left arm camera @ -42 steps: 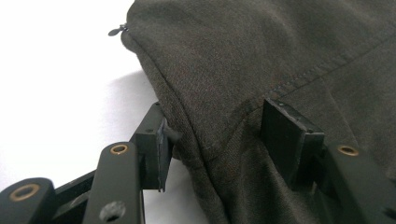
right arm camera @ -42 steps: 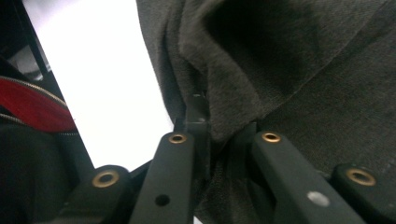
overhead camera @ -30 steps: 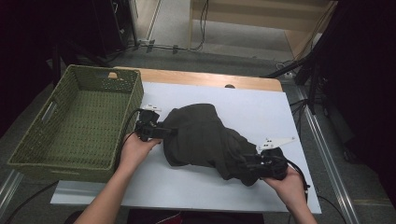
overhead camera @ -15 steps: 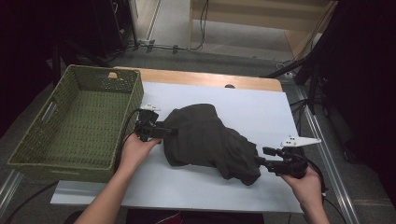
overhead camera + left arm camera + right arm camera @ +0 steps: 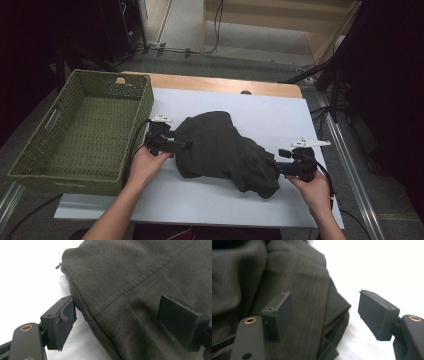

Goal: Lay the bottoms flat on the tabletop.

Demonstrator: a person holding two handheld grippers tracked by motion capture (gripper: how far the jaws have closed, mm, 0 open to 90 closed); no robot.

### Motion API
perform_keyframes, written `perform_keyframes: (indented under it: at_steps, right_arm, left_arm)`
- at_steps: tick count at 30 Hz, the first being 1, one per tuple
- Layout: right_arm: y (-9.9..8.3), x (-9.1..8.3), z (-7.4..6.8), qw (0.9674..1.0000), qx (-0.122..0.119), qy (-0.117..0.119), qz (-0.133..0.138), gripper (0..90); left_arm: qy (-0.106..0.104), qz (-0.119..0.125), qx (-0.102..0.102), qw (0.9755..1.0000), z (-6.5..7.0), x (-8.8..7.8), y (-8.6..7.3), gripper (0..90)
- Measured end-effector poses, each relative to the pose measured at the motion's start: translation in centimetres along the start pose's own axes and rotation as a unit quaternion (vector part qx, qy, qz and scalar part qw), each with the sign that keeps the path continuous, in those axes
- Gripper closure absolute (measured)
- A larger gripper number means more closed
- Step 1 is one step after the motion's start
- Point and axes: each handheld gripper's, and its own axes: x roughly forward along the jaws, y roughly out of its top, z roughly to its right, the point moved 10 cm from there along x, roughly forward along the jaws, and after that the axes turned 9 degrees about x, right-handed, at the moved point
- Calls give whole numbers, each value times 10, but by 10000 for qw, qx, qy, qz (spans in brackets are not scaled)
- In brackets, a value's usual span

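Observation:
A dark grey garment [image 5: 220, 150] lies bunched in the middle of the white table top [image 5: 280, 115]. My left gripper [image 5: 181, 145] is at its left edge. Its jaws have just been opening, and in the left gripper view [image 5: 117, 320] a seamed fold of the garment [image 5: 130, 290] lies loose between the pads [image 5: 62, 322]. My right gripper [image 5: 278, 167] is at the garment's lower right corner. Those jaws have also just been opening, and the right gripper view [image 5: 327, 315] shows them wide apart, with the cloth's edge [image 5: 312, 302] between the pads [image 5: 378, 315] and not pressed.
A green woven basket [image 5: 30, 160] stands at the left, close beside my left hand. A strip of wooden table edge [image 5: 225, 86] runs along the far side. Bare white surface lies behind the garment and to its right.
The right gripper has let go of the garment's lower right corner and drawn a little to the right. The left hand has stayed put, with its jaws wider apart.

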Motion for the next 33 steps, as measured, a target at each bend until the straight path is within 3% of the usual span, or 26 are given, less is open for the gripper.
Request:
perform_keyframes:
  at_steps: [9, 20, 23, 25, 29, 33]
  right_arm:
    - [18, 18, -2, 9999, -95, -33, 75, 279]
    - [35, 44, -4, 9999, -132, -60, 84, 302]
    - [36, 54, -7, 9997, -208, -75, 39, 302]
    - [36, 60, -10, 9997, -239, -68, 10, 310]
    - [31, 70, -13, 9993, -353, -80, -128, 313]
    - [26, 75, -13, 9995, -197, 28, -240, 335]
  left_arm:
    - [144, -21, 100, 9998, 0, 0, -8, 158]
    - [120, -20, -32, 9999, 1, 1, -12, 159]
    - [176, -15, 9, 9998, -1, 2, -12, 159]
    - [275, -31, -68, 9996, -4, 4, -12, 159]
    - [195, -42, -72, 9998, -3, 5, -13, 163]
    - [97, -52, -95, 9999, -1, 8, -13, 255]
